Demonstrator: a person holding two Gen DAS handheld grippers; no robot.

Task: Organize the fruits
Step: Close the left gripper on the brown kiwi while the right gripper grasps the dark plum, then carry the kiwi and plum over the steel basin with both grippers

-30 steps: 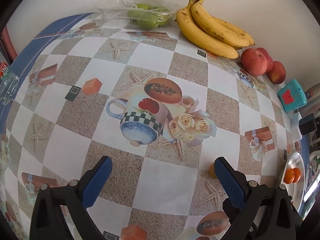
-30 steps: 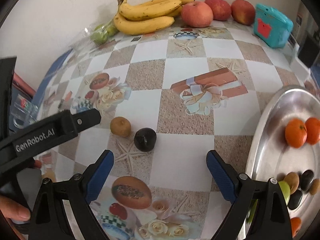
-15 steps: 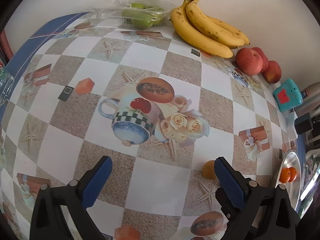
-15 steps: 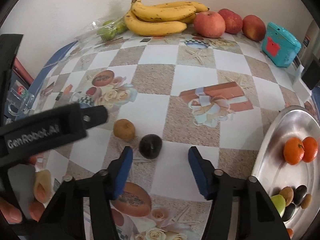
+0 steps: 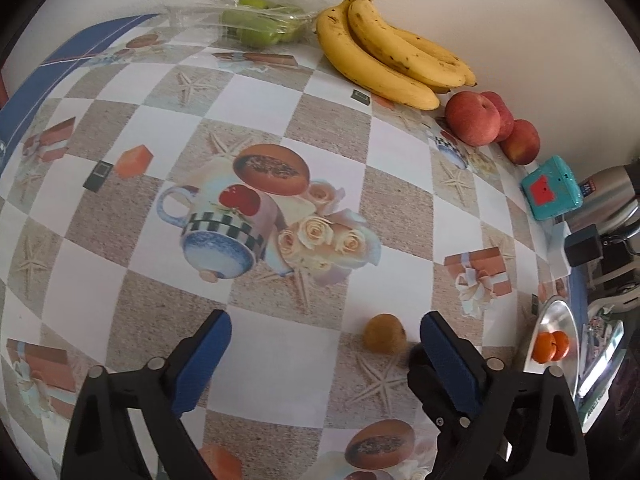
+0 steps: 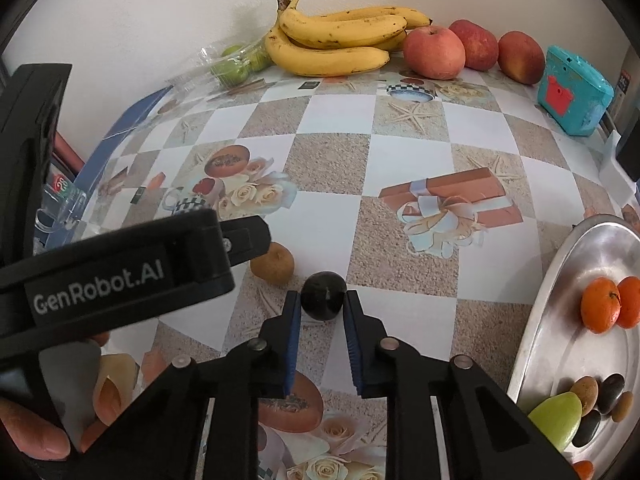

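A small dark plum [image 6: 323,296] lies on the patterned tablecloth. My right gripper [image 6: 320,304] has closed around it, its blue pads touching both sides. A small brown fruit [image 6: 273,263] lies just left of the plum; it also shows in the left wrist view [image 5: 385,333], close to the right finger of my left gripper [image 5: 325,334], which is open and empty above the cloth. A silver tray [image 6: 560,280] at the right holds two oranges [image 6: 610,303], a green fruit [image 6: 557,418] and several small dark and brown fruits.
Bananas [image 6: 340,36], three red apples [image 6: 434,53] and a clear pack of green fruit [image 6: 236,65] line the back wall. A teal box [image 6: 573,90] stands at the back right. The left gripper's body [image 6: 120,276] crosses the left of the right wrist view.
My right gripper moved forward and narrowed from wide open until it closed on the dark plum. My left gripper shifted right, bringing the brown fruit into its view.
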